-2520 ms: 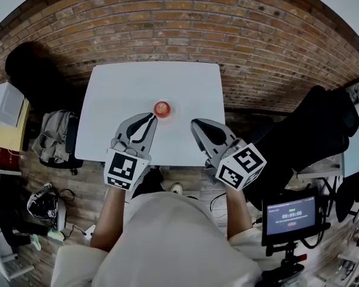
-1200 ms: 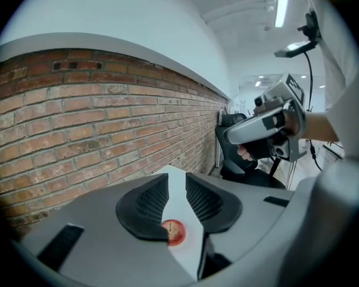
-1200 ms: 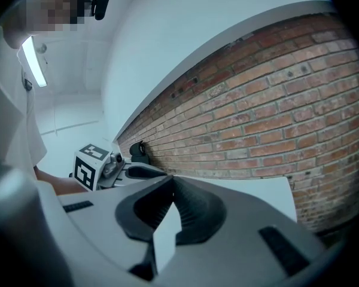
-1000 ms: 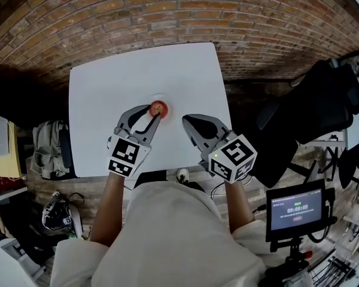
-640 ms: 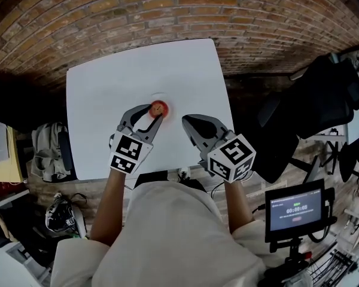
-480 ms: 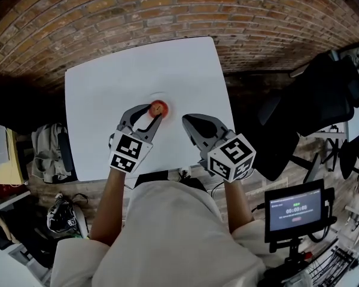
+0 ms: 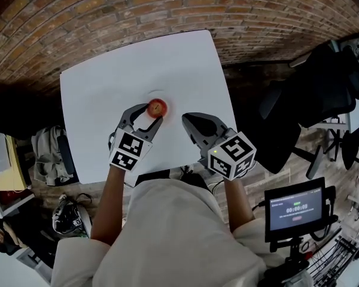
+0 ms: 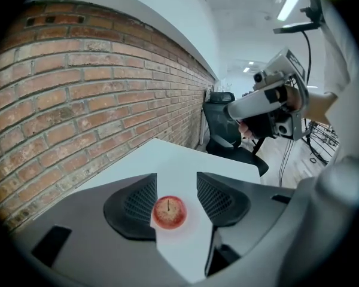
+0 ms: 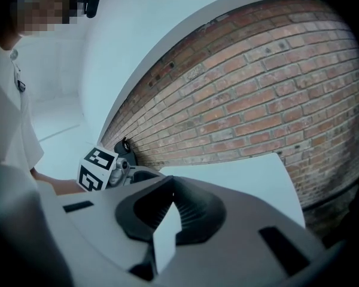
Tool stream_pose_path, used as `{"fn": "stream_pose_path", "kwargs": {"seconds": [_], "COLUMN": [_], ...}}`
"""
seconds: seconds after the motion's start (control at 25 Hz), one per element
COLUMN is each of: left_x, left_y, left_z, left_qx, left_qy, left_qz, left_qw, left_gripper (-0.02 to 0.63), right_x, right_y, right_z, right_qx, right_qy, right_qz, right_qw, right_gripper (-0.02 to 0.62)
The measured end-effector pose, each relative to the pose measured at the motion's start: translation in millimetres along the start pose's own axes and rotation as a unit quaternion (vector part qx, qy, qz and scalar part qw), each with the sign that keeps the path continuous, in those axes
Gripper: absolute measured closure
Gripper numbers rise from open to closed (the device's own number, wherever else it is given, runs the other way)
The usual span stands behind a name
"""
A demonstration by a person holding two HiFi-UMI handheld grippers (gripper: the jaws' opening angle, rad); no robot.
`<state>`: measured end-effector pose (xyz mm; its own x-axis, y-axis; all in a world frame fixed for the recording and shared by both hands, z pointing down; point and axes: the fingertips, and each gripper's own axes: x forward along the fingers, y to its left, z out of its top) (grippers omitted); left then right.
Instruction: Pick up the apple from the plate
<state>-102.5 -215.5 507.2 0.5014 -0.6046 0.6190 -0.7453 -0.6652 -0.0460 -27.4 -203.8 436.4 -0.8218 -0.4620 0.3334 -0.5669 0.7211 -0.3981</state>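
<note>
The small round red apple (image 7: 157, 107), near the white table's (image 7: 96, 100) middle, lies between the nearer left gripper's (image 7: 145, 113) jaws, which have just been opening and are not pressing it, while the right gripper (image 7: 190, 122) is clenched and empty.

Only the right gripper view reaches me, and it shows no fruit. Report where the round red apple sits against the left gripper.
Observer: The small round red apple sits on the flat white table, between the jaws of the left gripper, which have just been opening.
Operator: State whether it is gripped.
Observer: No. In the left gripper view, bare table shows between the apple and one pad.
Operator: Now place my right gripper.
Observer: In the head view, the right gripper is over the table's near part, apart from the apple and to its right.
</note>
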Motion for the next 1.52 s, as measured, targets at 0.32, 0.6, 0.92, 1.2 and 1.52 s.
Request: {"fn": "stream_pose_path", "kwargs": {"seconds": [0.32, 0.6, 0.92, 1.2, 1.52], "left_x": [15, 26, 34, 42, 55], "left_y": [5, 2, 7, 10, 11], "left_z": [-16, -28, -47, -54, -61], "left_qx": [0.003, 0.013, 0.012, 0.011, 0.008], "left_qy": [0.027, 0.044, 0.066, 0.079, 0.092], "left_qz": [-0.011, -0.034, -0.039, -0.044, -0.055], "left_qw": [0.9996, 0.9984, 0.9969, 0.9959, 0.9942], "left_gripper": [0.390, 0.359, 0.341, 0.341, 0.324], "right_x": [4, 6, 12, 16, 15], "right_y": [-11, -13, -12, -14, -19], "right_z": [-4, -8, -14, -20, -27], "right_qx": [0.019, 0.022, 0.023, 0.031, 0.042], "right_qy": [0.005, 0.011, 0.021, 0.034, 0.041], "right_qz": [-0.008, -0.010, -0.010, -0.011, -0.013], "right_qw": [1.000, 1.000, 0.999, 0.999, 0.998], "right_gripper": [0.594, 0.594, 0.594, 0.594, 0.594]}}
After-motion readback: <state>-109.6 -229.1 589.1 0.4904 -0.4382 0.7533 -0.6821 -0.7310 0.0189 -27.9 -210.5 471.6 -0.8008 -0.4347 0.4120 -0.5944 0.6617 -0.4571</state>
